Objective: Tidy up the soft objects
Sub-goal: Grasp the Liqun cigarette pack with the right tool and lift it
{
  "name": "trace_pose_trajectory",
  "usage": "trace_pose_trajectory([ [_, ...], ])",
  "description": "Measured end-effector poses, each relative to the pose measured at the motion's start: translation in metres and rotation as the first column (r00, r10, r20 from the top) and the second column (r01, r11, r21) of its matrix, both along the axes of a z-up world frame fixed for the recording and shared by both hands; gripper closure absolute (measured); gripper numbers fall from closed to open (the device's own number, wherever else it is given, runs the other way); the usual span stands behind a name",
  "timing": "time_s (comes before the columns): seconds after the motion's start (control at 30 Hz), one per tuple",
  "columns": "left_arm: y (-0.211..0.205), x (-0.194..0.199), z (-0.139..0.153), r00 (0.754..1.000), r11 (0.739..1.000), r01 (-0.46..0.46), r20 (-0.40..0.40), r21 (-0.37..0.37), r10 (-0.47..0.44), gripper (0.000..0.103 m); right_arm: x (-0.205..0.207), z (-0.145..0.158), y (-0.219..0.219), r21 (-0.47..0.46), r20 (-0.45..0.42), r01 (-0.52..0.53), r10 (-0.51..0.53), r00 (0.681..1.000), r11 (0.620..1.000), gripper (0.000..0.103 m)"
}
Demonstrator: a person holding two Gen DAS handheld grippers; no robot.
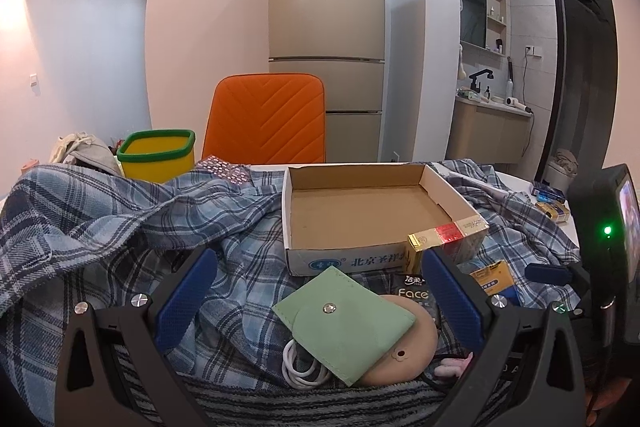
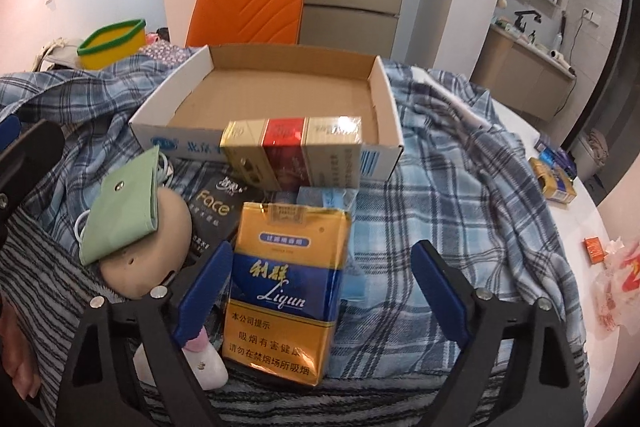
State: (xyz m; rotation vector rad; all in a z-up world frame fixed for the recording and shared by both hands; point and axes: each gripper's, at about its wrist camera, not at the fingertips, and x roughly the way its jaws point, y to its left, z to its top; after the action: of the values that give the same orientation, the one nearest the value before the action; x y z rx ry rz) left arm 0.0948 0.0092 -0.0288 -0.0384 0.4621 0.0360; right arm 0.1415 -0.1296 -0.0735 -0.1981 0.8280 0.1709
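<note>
The right hand-held gripper, jaws apart, straddles a yellow-and-blue Liqun cigarette pack whose long axis points away toward the cardboard tray; left hand-held gripper open too.

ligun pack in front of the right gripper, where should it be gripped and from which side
Take the yellow and blue Ligun pack across its two long side edges, near the middle of its length, coming down from above and from the near end. It lies flat, face up on the plaid cloth, its long axis running along the right gripper, whose open fingers already straddle it. The left finger sits nearer than the right.
</note>
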Motion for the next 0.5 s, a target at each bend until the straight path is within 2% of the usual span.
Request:
trace_pose_trajectory([
  [0.07,-0.0013,-0.0007,0.0004,1.0,1.0,0.0,0.004,0.006,0.0,0.0,0.0018,-0.0021,-0.0004,0.001,-0.016,0.001,-0.001,1.0,1.0,0.018],
  [0.23,-0.003,-0.0015,0.0001,1.0,1.0,0.001,0.006,0.009,-0.001,0.0,0.0053,-0.008,0.0001,-0.004,-0.057,-0.003,0.003,0.998,1.0,0.036],
  [0.37,-0.0034,-0.0009,-0.0006,1.0,1.0,0.001,-0.001,0.005,-0.001,0.0,0.0064,-0.0102,0.0009,-0.002,-0.072,-0.005,0.004,0.997,1.0,0.043],
  [0.5,-0.0033,-0.0002,-0.001,1.0,1.0,-0.002,-0.001,0.002,0.002,0.0,0.0032,-0.0063,-0.0015,0.013,-0.049,0.01,-0.009,0.999,1.0,0.049],
])
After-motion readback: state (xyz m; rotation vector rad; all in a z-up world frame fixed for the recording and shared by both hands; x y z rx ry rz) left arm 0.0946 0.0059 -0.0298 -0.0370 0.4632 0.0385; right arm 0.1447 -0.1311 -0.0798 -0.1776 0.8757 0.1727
